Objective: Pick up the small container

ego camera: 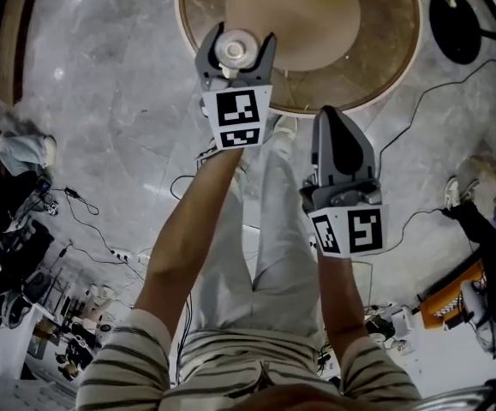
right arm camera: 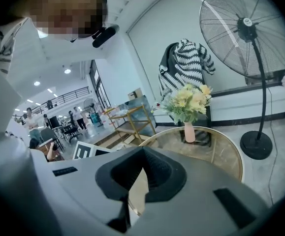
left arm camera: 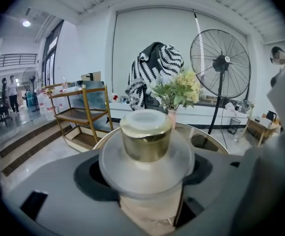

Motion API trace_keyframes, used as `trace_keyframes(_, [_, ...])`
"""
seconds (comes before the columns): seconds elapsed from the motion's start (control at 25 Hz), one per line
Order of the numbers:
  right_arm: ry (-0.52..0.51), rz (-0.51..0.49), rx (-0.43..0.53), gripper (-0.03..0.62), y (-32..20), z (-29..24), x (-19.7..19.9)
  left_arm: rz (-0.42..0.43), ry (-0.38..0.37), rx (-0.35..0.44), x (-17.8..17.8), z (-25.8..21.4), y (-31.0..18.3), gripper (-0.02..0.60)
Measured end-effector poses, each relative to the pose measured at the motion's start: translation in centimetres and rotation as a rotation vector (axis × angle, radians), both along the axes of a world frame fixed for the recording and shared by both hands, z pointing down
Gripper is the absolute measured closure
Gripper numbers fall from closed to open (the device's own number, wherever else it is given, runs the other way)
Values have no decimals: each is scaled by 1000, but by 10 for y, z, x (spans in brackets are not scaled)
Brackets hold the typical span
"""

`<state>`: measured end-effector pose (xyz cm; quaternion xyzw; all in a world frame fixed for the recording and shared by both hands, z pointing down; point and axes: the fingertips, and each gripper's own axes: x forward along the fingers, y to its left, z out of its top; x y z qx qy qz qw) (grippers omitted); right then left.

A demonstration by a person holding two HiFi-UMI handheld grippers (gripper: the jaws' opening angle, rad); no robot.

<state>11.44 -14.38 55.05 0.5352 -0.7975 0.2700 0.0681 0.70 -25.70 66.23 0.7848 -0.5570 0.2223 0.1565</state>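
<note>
Room: bright white-walled hall with a grey marble floor (ego camera: 102, 75).
Landmark: one round table (ego camera: 385, 58), glass top in a gold rim.
Small container (left arm camera: 146, 136): one, a frosted jar with a gold lid, upright, held in the air over the near side of the round table.
Left gripper (ego camera: 236, 58): one, its two jaws clamped on either side of the small container below the lid.
Right gripper (ego camera: 333, 122): one, jaws pressed together with nothing between them, short of the table's near rim and to the right of the left gripper.
Marker cubes: two, one on each gripper (ego camera: 237, 118) (ego camera: 350, 229).
Vase of flowers (right arm camera: 188, 107): one, pale yellow blooms, standing on the far part of the table.
Pedestal fan (left arm camera: 220, 63): one, black, on the floor just beside the table's right rim.
Shelf cart (left arm camera: 78, 112): one, gold frame, beyond the table to its left.
Striped garment (left arm camera: 154, 68): one, black and white, hanging behind the table against the wall.
Person: two bare forearms, striped sleeves, light trousers.
</note>
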Motion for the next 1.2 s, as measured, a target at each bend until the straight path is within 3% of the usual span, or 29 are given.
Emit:
trace_keyframes(0.36, [-3, 24, 53, 584, 7, -58, -8, 45, 31, 28, -1, -73, 13, 252])
trace_keyframes(0.68, [-2, 37, 118, 584, 22, -125, -7, 64, 50, 111, -3, -173, 27, 252])
trace_keyframes(1.2, [7, 62, 168, 583, 53, -211, -2, 100, 73, 157, -7, -294, 73, 252])
